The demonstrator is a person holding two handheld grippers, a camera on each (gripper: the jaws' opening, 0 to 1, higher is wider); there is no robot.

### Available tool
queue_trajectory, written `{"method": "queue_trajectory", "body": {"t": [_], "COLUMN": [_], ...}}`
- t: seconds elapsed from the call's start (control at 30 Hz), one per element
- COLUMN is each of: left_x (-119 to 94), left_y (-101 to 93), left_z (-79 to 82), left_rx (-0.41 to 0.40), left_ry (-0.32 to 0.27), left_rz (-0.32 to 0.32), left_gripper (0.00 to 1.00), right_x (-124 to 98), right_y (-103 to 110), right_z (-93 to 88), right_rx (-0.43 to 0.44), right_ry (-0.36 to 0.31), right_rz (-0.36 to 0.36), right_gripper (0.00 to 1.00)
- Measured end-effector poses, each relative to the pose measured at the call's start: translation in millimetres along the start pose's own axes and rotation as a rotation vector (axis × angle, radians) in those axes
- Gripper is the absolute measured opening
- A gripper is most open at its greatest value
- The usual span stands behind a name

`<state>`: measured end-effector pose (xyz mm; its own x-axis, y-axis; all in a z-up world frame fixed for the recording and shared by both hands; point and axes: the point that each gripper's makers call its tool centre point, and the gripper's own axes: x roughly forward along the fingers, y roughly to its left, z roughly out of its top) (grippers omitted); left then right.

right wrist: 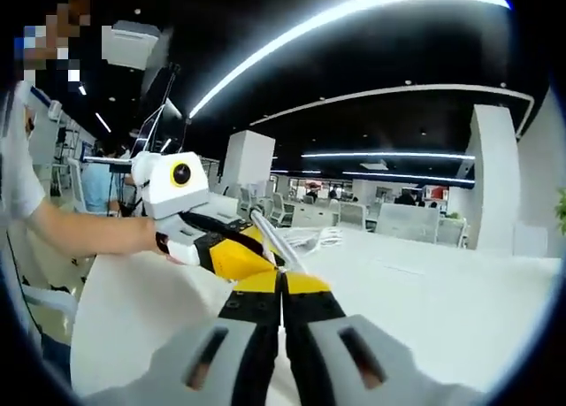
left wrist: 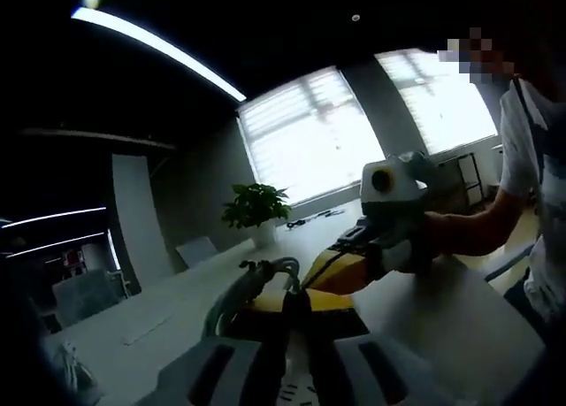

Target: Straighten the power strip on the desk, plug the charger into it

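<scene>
Big open office, dim ceiling with strip lights, long white desk [left wrist: 460, 317] under both grippers. Left gripper [left wrist: 285, 304]: jaws look closed, nothing between them that I can make out; a plant [left wrist: 256, 206] sits far ahead of the tips. Right gripper [right wrist: 283, 287]: jaws pressed together too, white cable [right wrist: 305, 238] just beyond the tips. Power strip and charger? Can't spot them, so I'd guess we're at the start: next, drop down and find the strip.
</scene>
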<state>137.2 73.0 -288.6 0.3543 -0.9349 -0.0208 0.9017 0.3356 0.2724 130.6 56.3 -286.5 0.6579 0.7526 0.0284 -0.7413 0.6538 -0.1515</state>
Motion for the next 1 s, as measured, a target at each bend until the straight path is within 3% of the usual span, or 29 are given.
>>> {"method": "queue_trajectory", "body": {"t": [0.03, 0.1, 0.2, 0.3, 0.4, 0.57, 0.7, 0.77, 0.9, 1.0], "left_x": [-1.4, -5.9, -10.0, -8.0, -8.3, -7.2, -5.6, -5.0, -6.6, -4.1], "left_y": [0.6, 2.3, 3.6, 1.6, 3.8, 6.0, 6.5, 7.1, 10.3, 12.0], "left_z": [-0.3, -1.1, -3.3, -3.1, -3.0, -3.0, -3.4, -3.2, -3.8, -3.3], "left_rx": [-0.004, -0.009, -0.019, -0.023, -0.019, -0.022, -0.029, -0.035, -0.018, -0.004], "left_ry": [0.003, 0.01, 0.019, 0.012, 0.019, 0.031, 0.024, 0.02, 0.02, 0.004], "left_rz": [0.0, 0.002, 0.008, -0.002, 0.005, 0.006, 0.003, 0.001, 0.007, 0.009], "left_gripper": [0.08, 0.08, 0.08, 0.08, 0.07, 0.04, 0.04, 0.04, 0.04, 0.05], "right_x": [0.1, 0.5, 2.3, 6.7, 11.1, 14.0, 14.3, 13.9, 7.9, 6.9], "right_y": [-1.0, -4.4, -1.6, 10.6, 10.1, 10.0, 4.8, 2.9, -17.2, -14.0], "right_z": [-0.5, -0.3, 0.9, 1.5, 2.6, 2.2, 3.1, 2.9, 0.6, 0.4], "right_rx": [0.059, 0.05, -0.04, -0.068, -0.188, -0.147, -0.072, -0.058, -0.074, -0.111], "right_ry": [0.002, 0.002, 0.007, 0.016, 0.025, 0.059, 0.071, 0.057, 0.06, 0.038], "right_rz": [0.004, 0.012, 0.02, 0.083, 0.112, 0.223, 0.266, 0.271, 0.152, 0.175], "right_gripper": [0.01, 0.01, 0.01, 0.01, 0.01, 0.0, 0.0, 0.0, 0.01, 0.01]}}
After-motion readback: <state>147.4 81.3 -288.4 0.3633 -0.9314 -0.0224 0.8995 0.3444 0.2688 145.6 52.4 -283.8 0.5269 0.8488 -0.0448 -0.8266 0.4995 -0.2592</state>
